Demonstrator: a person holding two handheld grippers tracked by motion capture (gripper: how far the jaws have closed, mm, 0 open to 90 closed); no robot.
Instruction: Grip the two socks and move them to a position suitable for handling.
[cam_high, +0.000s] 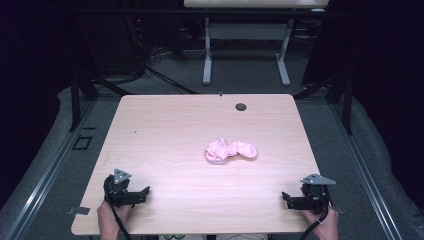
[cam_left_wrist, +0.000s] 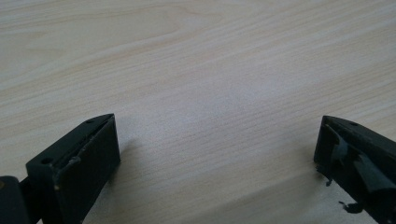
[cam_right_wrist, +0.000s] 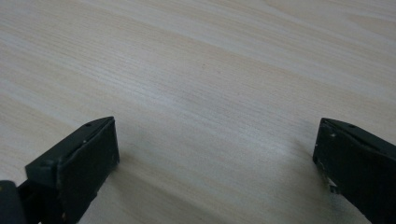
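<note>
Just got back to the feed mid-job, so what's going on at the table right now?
A person holds a two-jaw gripper in each hand at the near edge of a wooden table. The left gripper and the right gripper both rest low near the corners, jaws wide open with nothing between them. A crumpled pink sock lies alone near the table's middle, apart from both grippers. Nothing is being gripped at this moment.

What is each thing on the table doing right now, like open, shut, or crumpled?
Pink sock: crumpled in a heap, lying alone mid-table, untouched.
Left tool: open, jaws wide apart, nothing between them, at the table's near edge.
Right tool: open, jaws wide apart, empty, at the table's near edge.
Table: flat, light wood.
</note>
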